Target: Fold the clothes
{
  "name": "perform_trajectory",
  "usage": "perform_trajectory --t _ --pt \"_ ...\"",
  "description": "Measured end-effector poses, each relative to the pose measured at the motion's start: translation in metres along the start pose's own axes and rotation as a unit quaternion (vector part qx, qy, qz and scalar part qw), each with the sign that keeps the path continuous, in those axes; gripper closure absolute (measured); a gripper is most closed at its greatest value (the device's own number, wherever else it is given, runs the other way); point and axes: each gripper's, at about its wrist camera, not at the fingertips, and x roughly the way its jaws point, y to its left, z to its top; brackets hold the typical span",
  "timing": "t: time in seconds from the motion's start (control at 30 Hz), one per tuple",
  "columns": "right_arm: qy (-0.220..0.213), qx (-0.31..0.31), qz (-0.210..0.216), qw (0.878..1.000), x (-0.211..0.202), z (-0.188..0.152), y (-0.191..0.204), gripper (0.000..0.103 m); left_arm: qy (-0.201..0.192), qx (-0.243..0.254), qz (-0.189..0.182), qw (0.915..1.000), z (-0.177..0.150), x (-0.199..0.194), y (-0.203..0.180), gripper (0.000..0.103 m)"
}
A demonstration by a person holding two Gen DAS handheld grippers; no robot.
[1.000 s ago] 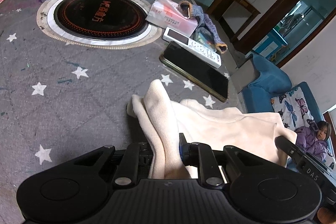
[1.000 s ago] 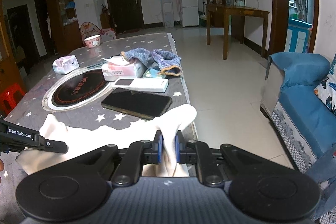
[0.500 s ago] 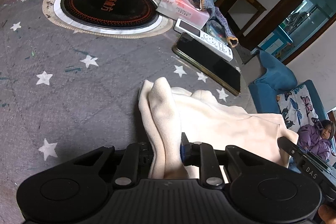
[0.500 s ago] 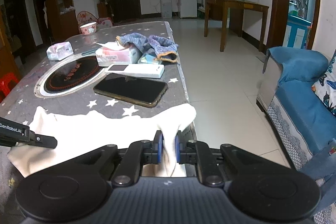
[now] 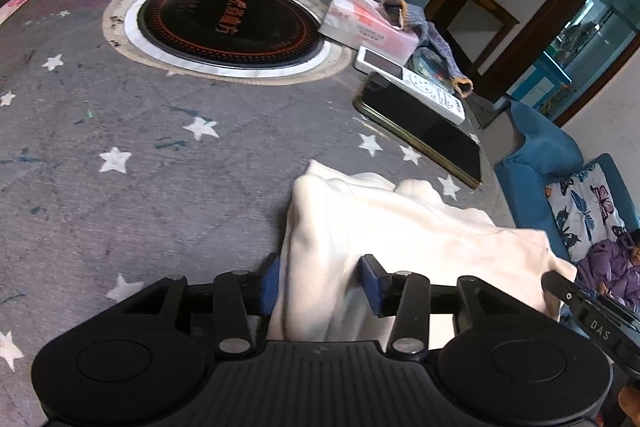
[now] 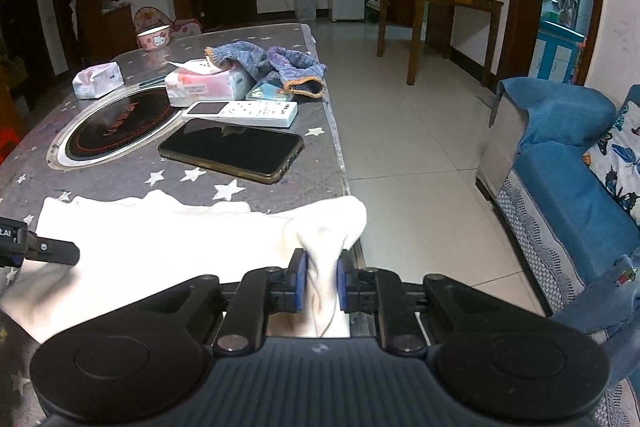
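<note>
A cream garment [image 5: 400, 227] lies spread on the grey star-patterned table [image 5: 160, 147], near its front right corner. My left gripper [image 5: 320, 285] straddles a bunched fold at the garment's left edge. Its jaws are opening, and the fold sits loosely between the blue pads [image 5: 370, 287]. My right gripper [image 6: 320, 285] holds the garment's right corner [image 6: 332, 223] at the table edge. Its jaws are starting to open, though the pads still pinch the fabric. The garment [image 6: 160, 239] lies flat between the two grippers. The left gripper's tip [image 6: 40, 249] shows in the right wrist view.
Just beyond the garment lie a black phone [image 6: 232, 149] and a white remote [image 6: 240, 113]. Farther back are a round hob [image 5: 228, 23], tissue packs [image 6: 204, 87] and a blue knit garment [image 6: 280, 65]. A blue sofa [image 6: 560, 167] stands right of the table, with a person [image 5: 616, 267] on it.
The left gripper's jaws have spread apart, and the fold that stood pinched has slackened and widened. The right gripper has sunk slightly, still holding its corner.
</note>
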Motion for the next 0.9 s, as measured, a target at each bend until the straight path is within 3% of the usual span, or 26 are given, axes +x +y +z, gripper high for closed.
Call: perform_trajectory --t 0.27,0.47,0.63,0.67,0.9 --pt "-0.005 -0.001 -0.016 1.0 -0.006 -0.001 -0.002 0.086 -0.01 0.012 0.021 0.9996 -0.002 -0.004 0.003 0.045" --pt "-0.003 -0.019 0.013 1.0 -0.014 -0.006 0.014 0.079 -0.016 0.025 0.034 0.999 -0.006 -0.007 0.004 0.037" --pt "0.015 -0.049 0.045 0.998 -0.013 -0.016 0.039 0.071 -0.019 0.031 0.038 0.9986 -0.009 -0.011 0.01 0.036" --pt "0.017 -0.054 0.05 0.997 -0.013 -0.019 0.043 0.066 -0.018 0.032 0.039 0.9986 -0.009 -0.012 0.011 0.035" --pt "0.024 -0.087 0.07 0.993 -0.014 -0.035 0.069 0.059 -0.024 0.042 0.042 0.998 -0.014 -0.021 0.023 0.032"
